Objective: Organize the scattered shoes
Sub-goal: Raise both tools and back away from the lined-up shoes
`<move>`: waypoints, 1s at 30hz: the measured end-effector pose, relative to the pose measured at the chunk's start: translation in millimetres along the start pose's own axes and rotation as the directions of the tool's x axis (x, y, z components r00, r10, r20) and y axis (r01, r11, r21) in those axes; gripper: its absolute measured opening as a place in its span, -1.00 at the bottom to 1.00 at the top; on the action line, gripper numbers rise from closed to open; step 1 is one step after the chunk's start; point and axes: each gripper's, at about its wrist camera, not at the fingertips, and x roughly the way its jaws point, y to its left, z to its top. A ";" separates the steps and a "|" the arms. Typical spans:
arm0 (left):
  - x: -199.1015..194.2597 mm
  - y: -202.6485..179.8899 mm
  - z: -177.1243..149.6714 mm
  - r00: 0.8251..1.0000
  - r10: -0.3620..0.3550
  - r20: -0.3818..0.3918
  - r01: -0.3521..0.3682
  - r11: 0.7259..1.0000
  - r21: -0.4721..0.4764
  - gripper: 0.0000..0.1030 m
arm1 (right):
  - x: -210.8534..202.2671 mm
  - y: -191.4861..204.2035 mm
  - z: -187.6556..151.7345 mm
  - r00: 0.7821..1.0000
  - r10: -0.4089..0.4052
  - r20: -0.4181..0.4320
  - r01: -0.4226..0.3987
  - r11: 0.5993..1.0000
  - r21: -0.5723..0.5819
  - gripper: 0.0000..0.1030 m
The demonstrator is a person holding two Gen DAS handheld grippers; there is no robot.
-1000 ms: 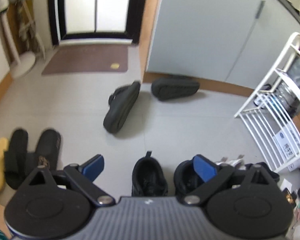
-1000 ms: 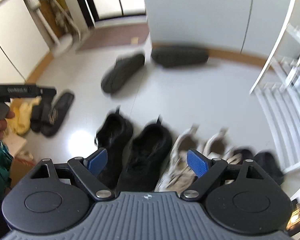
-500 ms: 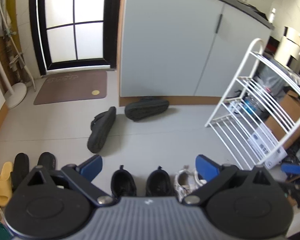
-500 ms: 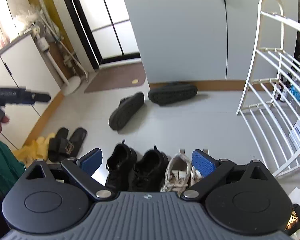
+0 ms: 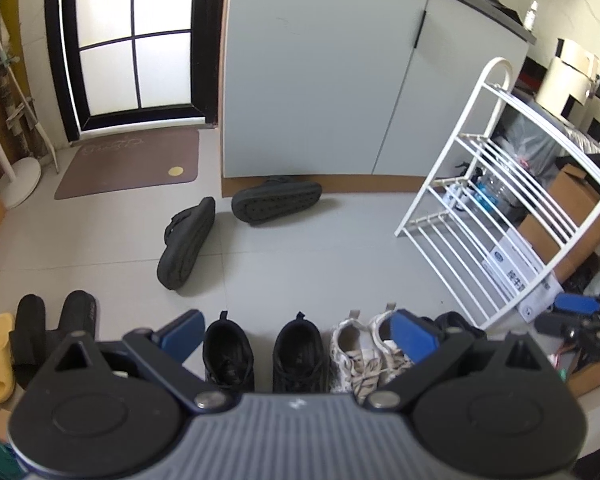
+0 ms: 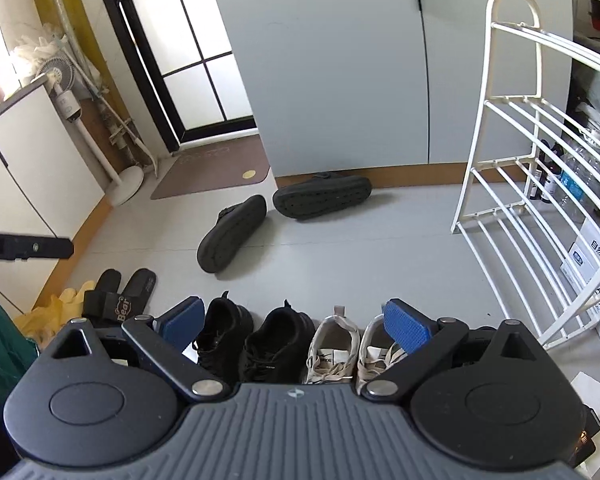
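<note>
Bare floor (image 6: 340, 256) mid-room gives passage; two overturned dark sandals (image 6: 232, 232) by cabinet (image 6: 332, 80), white rack (image 6: 532, 200) flanks right.

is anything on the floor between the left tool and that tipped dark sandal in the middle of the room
Nothing visible. Past the row of shoes under the left tool, bare floor runs to the tipped dark sandal, and the tool is open and empty.

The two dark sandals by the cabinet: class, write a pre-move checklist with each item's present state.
1. Left gripper open, nothing between pads: ok.
2. Right gripper open, nothing held: ok.
3. Near sandal upright: not ok, on its side.
4. Far sandal upright: not ok, sole faces out, against the cabinet.
5. Black sneakers and white sneakers paired in a row: ok.
6. Floor between row and sandals unobstructed: ok.
</note>
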 end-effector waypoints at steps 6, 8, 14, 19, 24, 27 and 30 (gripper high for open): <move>-5.1 -7.4 2.0 1.000 0.004 -0.007 -0.003 1.000 0.024 0.96 | -3.1 -0.7 -1.0 1.000 -0.005 0.002 0.006 1.000 -0.018 0.93; -4.3 -10.7 3.4 1.000 0.006 -0.014 -0.005 0.999 0.034 0.96 | -1.7 -2.4 -2.9 1.000 -0.009 -0.008 0.009 1.000 -0.014 0.93; 3.8 -21.1 7.1 1.000 0.008 -0.029 -0.006 0.998 0.068 0.96 | 2.4 -5.6 -4.1 0.999 -0.023 -0.025 0.023 1.000 -0.016 0.93; 18.6 -27.8 6.8 0.999 -0.021 -0.036 0.023 0.998 0.063 0.96 | 4.2 -5.7 -1.4 1.000 -0.020 -0.020 0.020 1.000 0.001 0.93; 49.7 -36.3 9.6 0.997 -0.056 -0.052 0.059 0.996 0.065 0.96 | 14.3 2.2 -2.2 0.999 -0.035 -0.034 0.035 0.999 -0.011 0.93; 67.1 -37.1 10.5 0.997 -0.063 -0.055 0.065 0.997 0.038 0.96 | 20.5 5.1 -5.2 0.998 -0.055 -0.042 0.054 0.998 -0.029 0.93; 76.6 -35.5 9.6 0.996 -0.073 -0.055 0.074 0.997 0.011 0.96 | 24.8 3.3 -9.0 0.996 -0.076 -0.049 0.075 0.997 -0.013 0.93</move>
